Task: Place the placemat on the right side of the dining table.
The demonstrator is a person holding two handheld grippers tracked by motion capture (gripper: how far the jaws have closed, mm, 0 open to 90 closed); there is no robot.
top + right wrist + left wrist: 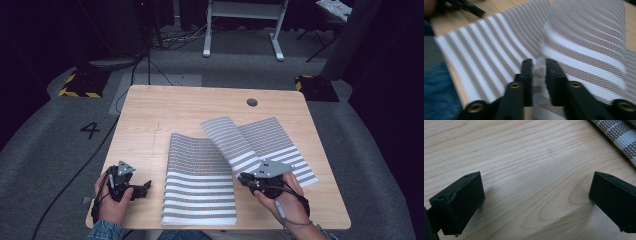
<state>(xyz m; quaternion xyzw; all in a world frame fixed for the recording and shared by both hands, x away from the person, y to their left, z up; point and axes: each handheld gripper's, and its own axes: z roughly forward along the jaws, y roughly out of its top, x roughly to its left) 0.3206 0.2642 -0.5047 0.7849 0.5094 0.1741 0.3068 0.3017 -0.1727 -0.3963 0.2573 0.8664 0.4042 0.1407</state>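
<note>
Here a striped mat [200,185] lies on the desk [150,115], its near part flat by the front edge and its right part [227,137] lifted and curled over, so that a fold rises across the middle. Beside it on the right, a flat stretch of striped mat [285,145] reaches toward the desk's right edge; whether that is the same mat or a 2nd one I cannot tell. The right hand-held gripper [242,179] sits at the mat's right side near the front, held by the right hand [282,197], pointing left into the fabric. In the right gripper view its jaws stand a little apart, with a strip of the mat [539,75] in the gap; the picture is blurred, and the pads do not look pressed on the cloth, so I read it as loosely parted rather than clamped. The left hand-held gripper [145,187] rests low over bare wood at the front left, in the left hand [112,200], well apart from the mat's left edge. In the left gripper view its jaws stand wide apart with nothing between them but desk [529,170], and a corner of the mat [621,135] shows at the top right. A round hole [252,102] sits near the desk's far edge.
</note>
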